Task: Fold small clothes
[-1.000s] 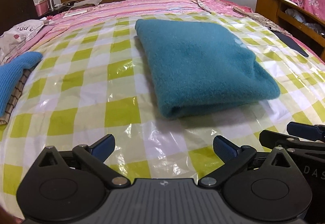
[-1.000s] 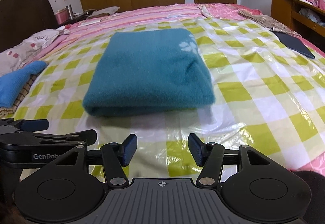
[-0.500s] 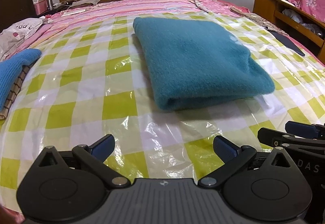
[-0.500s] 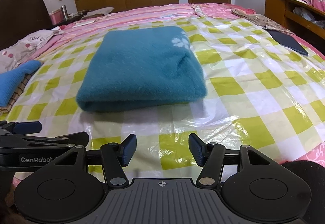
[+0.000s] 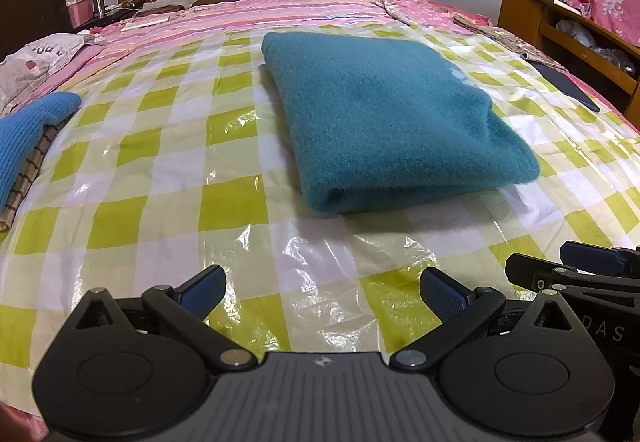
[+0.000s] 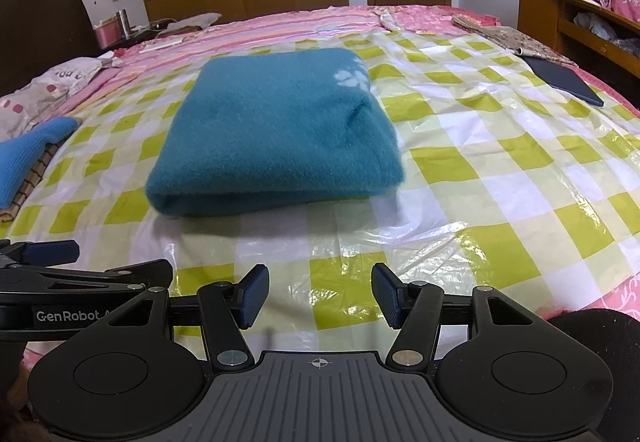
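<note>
A teal fleece garment (image 5: 384, 113) lies folded into a thick rectangle on the yellow-and-white checked plastic sheet (image 5: 160, 177) over the bed; it also shows in the right wrist view (image 6: 276, 133), with a pale flower print near its far right corner. My left gripper (image 5: 322, 288) is open and empty, low over the sheet, in front of the garment's near left corner. My right gripper (image 6: 320, 294) is open and empty in front of the garment's near edge. Neither touches the garment. Each gripper shows at the edge of the other's view.
A blue knitted garment (image 5: 24, 129) lies on a checked cloth at the left edge of the bed. A dark flat tablet (image 6: 564, 79) lies at the right. A wooden shelf unit (image 5: 576, 33) stands right of the bed. Pink bedding and a pillow lie behind.
Both grippers have drawn back and slightly up from the folded garment, which now sits a little farther away in both views. Jaws stay open. The garment has not moved.
</note>
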Motion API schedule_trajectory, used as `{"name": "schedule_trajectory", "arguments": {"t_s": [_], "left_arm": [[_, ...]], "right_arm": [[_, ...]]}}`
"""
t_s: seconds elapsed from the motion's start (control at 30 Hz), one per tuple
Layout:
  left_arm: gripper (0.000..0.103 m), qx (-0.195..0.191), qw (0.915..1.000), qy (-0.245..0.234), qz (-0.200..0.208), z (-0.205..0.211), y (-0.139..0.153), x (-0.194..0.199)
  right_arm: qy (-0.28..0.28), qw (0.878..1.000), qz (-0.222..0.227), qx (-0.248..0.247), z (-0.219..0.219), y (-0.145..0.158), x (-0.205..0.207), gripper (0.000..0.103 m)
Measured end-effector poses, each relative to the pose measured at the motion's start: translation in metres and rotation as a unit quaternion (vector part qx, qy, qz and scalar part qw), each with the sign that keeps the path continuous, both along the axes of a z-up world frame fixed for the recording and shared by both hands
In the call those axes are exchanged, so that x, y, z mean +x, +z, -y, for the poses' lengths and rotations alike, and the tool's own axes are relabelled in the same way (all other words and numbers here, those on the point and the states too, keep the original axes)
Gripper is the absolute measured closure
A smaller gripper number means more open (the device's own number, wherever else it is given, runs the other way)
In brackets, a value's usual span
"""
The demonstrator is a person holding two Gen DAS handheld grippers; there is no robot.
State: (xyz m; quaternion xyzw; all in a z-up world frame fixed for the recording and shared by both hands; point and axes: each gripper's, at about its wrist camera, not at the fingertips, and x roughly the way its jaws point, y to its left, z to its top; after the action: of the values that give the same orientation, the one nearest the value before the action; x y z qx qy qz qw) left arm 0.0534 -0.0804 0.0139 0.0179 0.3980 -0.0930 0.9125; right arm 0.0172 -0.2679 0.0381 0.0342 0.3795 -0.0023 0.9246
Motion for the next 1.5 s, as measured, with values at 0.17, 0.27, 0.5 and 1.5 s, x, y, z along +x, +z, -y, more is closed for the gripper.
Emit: {"name": "schedule_trajectory", "arguments": {"t_s": [0.17,0.27,0.5,1.5], "left_arm": [[0.000,-0.008,1.0000,0.004,0.002,-0.0023,0.0000,0.0000],[0.000,-0.008,0.9999,0.005,0.006,-0.0030,0.0002,-0.0001],[0.000,-0.005,1.0000,0.003,0.007,-0.0027,0.0001,-0.0001],[0.000,0.013,0.9999,0.006,0.007,0.0008,0.0010,-0.0029]], "right_arm": [[0.001,1.000,0.003,0.005,0.0008,-0.0009,-0.0013,0.046],[0.002,1.000,0.004,0.003,0.0001,-0.0003,-0.0018,0.046],[0.002,1.000,0.004,0.003,-0.0006,-0.0002,-0.0019,0.046],[0.002,1.000,0.001,0.000,-0.0024,-0.0036,-0.0027,0.046]]}}
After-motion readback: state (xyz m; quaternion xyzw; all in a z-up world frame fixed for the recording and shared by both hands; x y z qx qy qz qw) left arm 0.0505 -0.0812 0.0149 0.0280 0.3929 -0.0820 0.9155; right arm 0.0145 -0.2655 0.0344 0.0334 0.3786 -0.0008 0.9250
